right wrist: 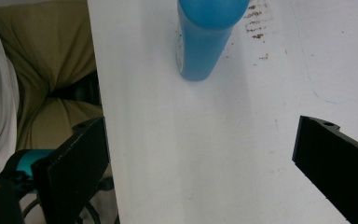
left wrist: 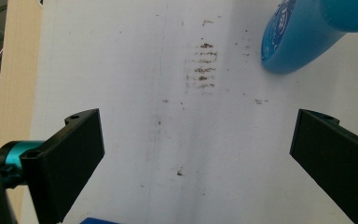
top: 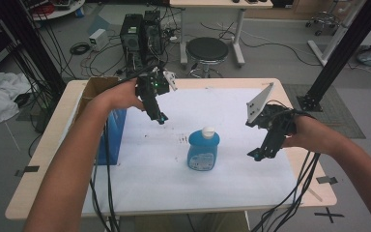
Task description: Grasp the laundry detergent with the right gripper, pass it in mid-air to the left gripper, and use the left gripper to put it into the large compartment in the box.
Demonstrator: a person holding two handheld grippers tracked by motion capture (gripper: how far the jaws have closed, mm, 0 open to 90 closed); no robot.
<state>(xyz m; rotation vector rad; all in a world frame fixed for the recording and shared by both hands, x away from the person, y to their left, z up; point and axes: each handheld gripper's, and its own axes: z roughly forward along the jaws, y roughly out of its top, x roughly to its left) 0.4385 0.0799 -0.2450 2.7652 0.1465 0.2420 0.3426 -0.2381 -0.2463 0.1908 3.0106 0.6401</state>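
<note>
The blue bottle [top: 203, 150] stands upright on the desk [top: 140, 183] between the two claws, touched by neither. The left claw [top: 160, 117] and right claw [top: 257, 154] both hang spread wide, empty. A tall, probably slick bottle could tip if one jaw strikes its side before the other closes.

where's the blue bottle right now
In the high view the blue bottle stands upright near the middle of the white sheet, between the left gripper and the right gripper, touched by neither.
</note>
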